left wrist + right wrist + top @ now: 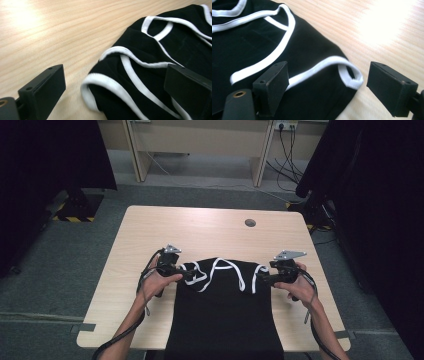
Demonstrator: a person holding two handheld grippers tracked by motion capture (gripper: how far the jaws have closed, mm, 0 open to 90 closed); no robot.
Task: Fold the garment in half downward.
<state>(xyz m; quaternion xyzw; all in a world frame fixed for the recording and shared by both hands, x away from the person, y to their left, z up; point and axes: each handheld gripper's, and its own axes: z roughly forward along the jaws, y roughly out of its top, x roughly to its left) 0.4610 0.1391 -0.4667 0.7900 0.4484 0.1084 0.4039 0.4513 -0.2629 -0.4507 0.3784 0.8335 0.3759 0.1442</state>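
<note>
A: Black garment [222, 310] with white trim lies flat between both tools, its near end hanging over the surface [150, 227] edge. Left tool [189, 274] and right tool [263, 280] stand released, a trimmed top corner in each gap.

B: Step, as judged: corner pickup. Next: clench both together. Bare wood lies outboard and beyond.

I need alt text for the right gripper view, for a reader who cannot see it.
A black garment with white trim lies on a wooden table. The right gripper has its jaws open on either side of the garment's corner, not pressing it.
</note>
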